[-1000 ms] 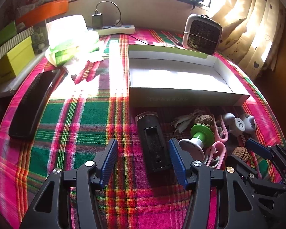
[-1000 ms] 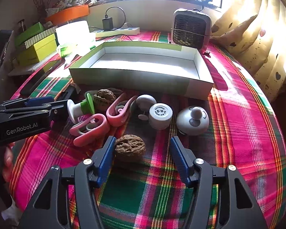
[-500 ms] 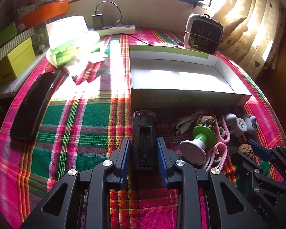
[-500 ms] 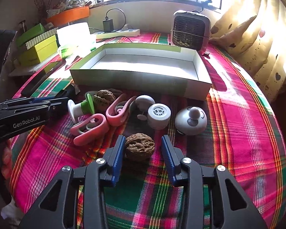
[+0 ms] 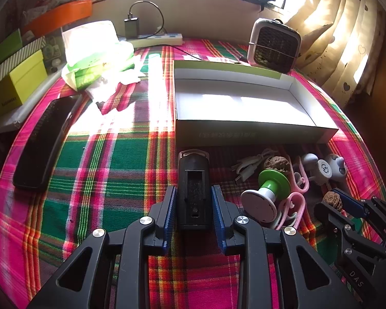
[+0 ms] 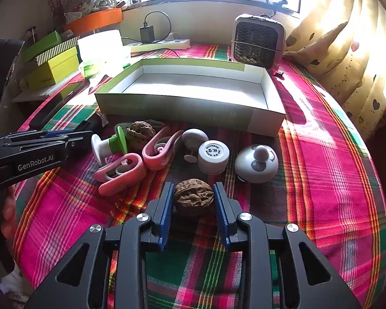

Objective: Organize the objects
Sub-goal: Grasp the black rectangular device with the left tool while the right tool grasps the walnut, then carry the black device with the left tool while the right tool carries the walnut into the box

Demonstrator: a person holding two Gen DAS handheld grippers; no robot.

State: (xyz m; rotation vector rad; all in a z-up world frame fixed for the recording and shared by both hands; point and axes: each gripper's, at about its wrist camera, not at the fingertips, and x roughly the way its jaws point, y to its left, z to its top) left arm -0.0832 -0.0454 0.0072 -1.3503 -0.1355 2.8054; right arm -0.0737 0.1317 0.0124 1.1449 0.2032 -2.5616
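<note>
In the left wrist view my left gripper (image 5: 193, 190) is shut on a black rectangular device (image 5: 194, 177) that lies on the plaid cloth. My right gripper (image 6: 193, 186) has a brown walnut (image 6: 193, 198) between its blue pads; the jaws are closing and both pads touch the shell. Just behind it lie two pink clips (image 6: 121, 172), a green-and-white spool (image 6: 110, 146), a second walnut (image 6: 141, 134), a white round cap (image 6: 213, 154) and a white domed knob piece (image 6: 256, 163). The open white box (image 6: 187, 113) stands empty behind them. The left gripper (image 6: 72, 139) shows at the left edge.
A small fan heater (image 6: 257, 41) and a power strip (image 6: 162, 45) stand by the window. A long black object (image 5: 43, 141), a tissue pack (image 5: 97, 56) and stacked green boxes (image 6: 54, 69) sit at the left. A white cable (image 5: 249, 167) lies by the box. A curtain hangs at the right.
Both grippers have closed from wide open: the left one onto the black device, which it straightened, the right one inward onto the walnut. Neither hand has shifted.
</note>
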